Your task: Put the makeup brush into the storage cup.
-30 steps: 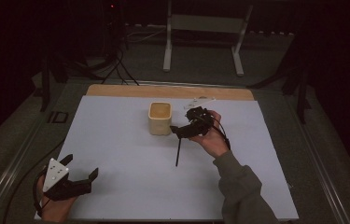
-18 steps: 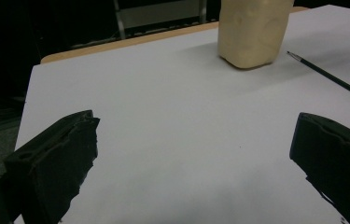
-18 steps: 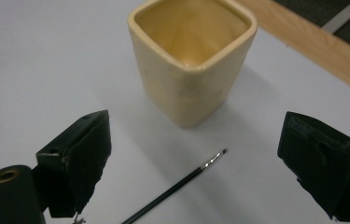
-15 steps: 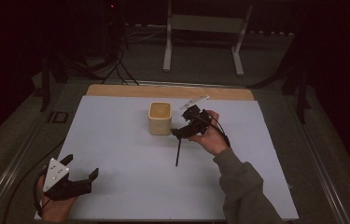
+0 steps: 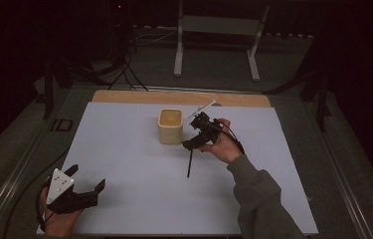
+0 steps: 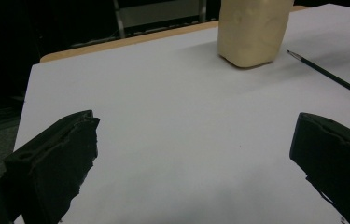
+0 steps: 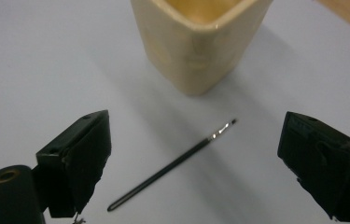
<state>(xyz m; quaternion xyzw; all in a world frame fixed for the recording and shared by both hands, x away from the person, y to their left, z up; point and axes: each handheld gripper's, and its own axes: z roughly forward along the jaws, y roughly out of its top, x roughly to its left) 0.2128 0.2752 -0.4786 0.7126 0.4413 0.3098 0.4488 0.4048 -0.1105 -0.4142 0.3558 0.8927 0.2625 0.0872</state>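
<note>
While the right gripper (image 7: 193,158) is held spread and empty, the paintbrush (image 7: 171,164) is seen directly between its jaws, lying diagonally, bristles toward the cup (image 7: 198,39). The left gripper (image 5: 77,191) is kept well apart, likewise spread and empty.

Dim, dark-edged room (only the white table top (image 5: 124,149) lit), soft shadows, slight blur.

one cream cup (image 5: 170,126), one black paintbrush (image 5: 189,163)

No readable text, labels or numbers anywhere
</note>
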